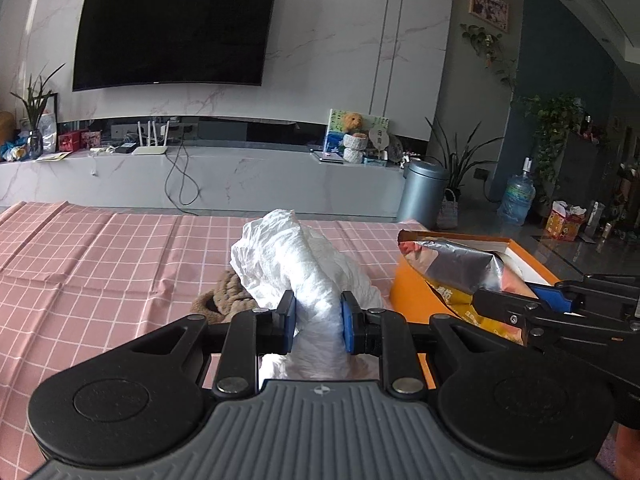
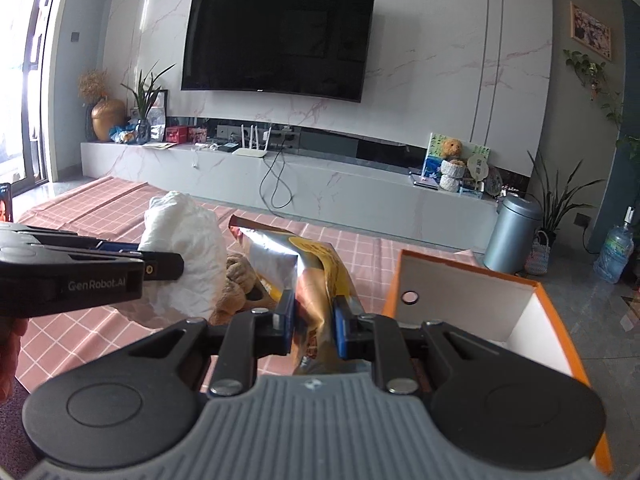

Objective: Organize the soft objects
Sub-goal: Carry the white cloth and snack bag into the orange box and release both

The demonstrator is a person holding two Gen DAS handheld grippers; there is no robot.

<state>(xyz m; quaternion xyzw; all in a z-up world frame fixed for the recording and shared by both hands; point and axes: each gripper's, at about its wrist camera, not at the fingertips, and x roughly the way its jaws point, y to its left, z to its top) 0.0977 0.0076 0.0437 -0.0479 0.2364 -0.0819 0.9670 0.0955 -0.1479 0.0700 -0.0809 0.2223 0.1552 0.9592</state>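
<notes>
My left gripper (image 1: 318, 316) is shut on a crumpled white plastic bag (image 1: 296, 264) and holds it above the pink checked tablecloth (image 1: 100, 264). The bag also shows in the right wrist view (image 2: 188, 264). My right gripper (image 2: 315, 322) is shut on a foil snack bag (image 2: 308, 276), yellow and orange with a silver inside, held beside the open orange box (image 2: 472, 284). The snack bag also shows in the left wrist view (image 1: 456, 268), over the box (image 1: 408, 292). A brown plush toy (image 1: 228, 296) lies on the cloth under the white bag; it also shows in the right wrist view (image 2: 240, 280).
The table ends a little beyond the objects; the box stands at its right end. Behind are a marble TV bench (image 1: 200, 176), a wall TV (image 1: 176, 28), a grey bin (image 1: 422, 192), a water jug (image 1: 518, 196) and potted plants.
</notes>
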